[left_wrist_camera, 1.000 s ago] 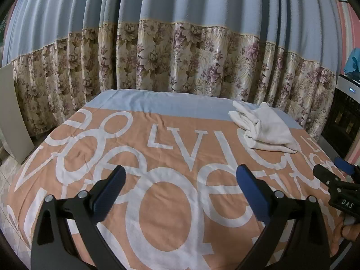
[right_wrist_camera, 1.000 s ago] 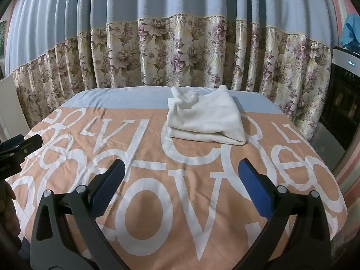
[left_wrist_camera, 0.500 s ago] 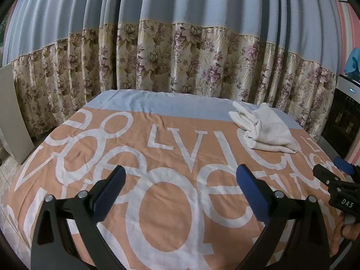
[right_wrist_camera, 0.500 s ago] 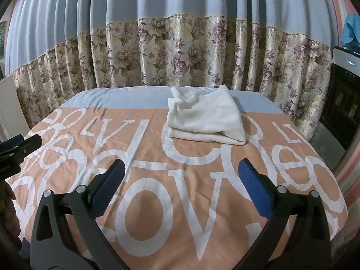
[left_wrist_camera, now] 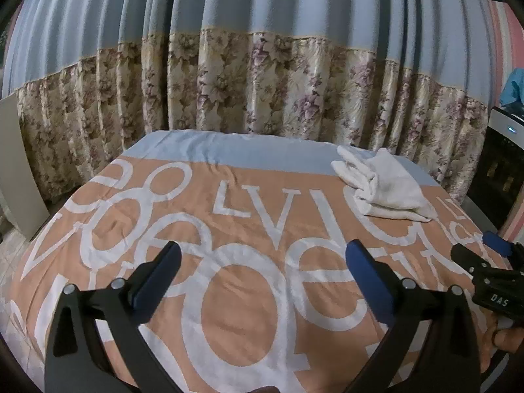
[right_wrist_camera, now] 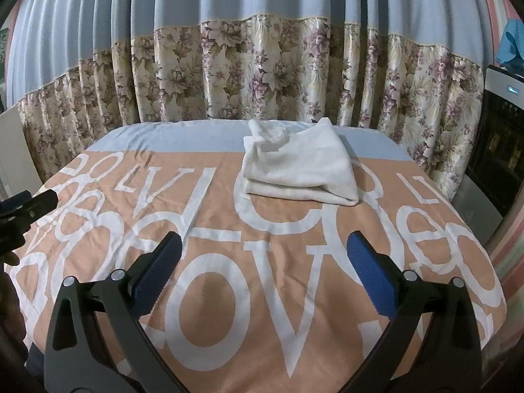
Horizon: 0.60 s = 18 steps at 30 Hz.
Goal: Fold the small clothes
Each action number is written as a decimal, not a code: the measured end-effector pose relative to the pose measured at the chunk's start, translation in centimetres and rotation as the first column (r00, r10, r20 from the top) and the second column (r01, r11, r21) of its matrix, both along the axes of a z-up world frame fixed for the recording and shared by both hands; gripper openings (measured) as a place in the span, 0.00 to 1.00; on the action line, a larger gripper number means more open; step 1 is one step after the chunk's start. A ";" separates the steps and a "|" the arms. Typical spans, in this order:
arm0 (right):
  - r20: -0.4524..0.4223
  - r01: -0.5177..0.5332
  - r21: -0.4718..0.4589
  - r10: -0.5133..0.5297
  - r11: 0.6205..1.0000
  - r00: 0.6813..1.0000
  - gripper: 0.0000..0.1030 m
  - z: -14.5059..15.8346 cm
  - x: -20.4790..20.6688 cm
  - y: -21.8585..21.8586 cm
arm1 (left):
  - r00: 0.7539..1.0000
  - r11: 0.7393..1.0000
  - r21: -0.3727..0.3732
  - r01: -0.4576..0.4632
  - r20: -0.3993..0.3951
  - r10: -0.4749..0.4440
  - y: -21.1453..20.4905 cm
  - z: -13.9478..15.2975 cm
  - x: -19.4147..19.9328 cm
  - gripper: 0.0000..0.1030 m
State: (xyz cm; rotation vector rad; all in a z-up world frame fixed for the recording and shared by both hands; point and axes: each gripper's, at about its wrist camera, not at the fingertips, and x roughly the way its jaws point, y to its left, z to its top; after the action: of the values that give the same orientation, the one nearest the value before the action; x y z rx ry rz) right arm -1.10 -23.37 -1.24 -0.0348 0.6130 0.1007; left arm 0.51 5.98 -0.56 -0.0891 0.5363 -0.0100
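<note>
Nothing has shifted since a second ago: both grippers hang at the same spots over the near part of the bed, and the cloth lies where it lay.

Left gripper (left_wrist_camera: 262,258) hovers above the near left part of the bed cover (left_wrist_camera: 245,294), its blue-padded tongs spread wide with only the orange and white lettering between them. Right gripper (right_wrist_camera: 263,252) hovers above the near right part of the same cover (right_wrist_camera: 229,278), its tongs equally wide and holding nothing. In the left wrist view the right gripper (left_wrist_camera: 488,255) shows at the right edge, with a fingertip of the person's right hand (left_wrist_camera: 506,337) below it. In the right wrist view a dark finger of the left gripper (right_wrist_camera: 29,206) pokes in at the left edge.

A folded white garment (right_wrist_camera: 299,167) sits toward the far edge of the bed, right of centre, straddling the line where the pale blue band (right_wrist_camera: 170,137) meets the orange print. It looks folded into a thick bundle with a bunched bit at its far left corner; what kind of garment it is cannot be told. It lies well apart from both grippers. From the left wrist it appears near the far right corner (left_wrist_camera: 383,186).

Behind the bed hangs a curtain (right_wrist_camera: 262,65), blue above and floral below. A dark appliance (right_wrist_camera: 501,137) stands beside the right edge of the bed.
</note>
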 end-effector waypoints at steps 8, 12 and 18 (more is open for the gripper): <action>-0.003 0.000 -0.002 0.000 1.000 1.000 0.97 -0.1 0.1 -0.1 | 1.000 0.999 0.038 -0.011 0.021 0.010 -0.6 0.3 0.0 0.98; -0.004 -0.001 -0.001 0.001 1.000 1.000 0.97 -0.2 0.2 -0.1 | 1.000 1.000 0.018 -0.003 0.018 0.003 -0.6 0.4 0.2 0.98; -0.003 -0.001 -0.004 0.001 1.000 1.000 0.97 -0.2 0.2 -0.1 | 1.000 0.999 0.033 0.016 0.016 -0.017 -1.1 0.5 0.3 0.98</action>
State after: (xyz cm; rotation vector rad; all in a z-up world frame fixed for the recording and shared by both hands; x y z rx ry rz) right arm -0.92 -23.49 -1.41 -0.0385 0.6158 0.1007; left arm 0.82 4.84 -0.07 -0.0528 0.5204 -0.0181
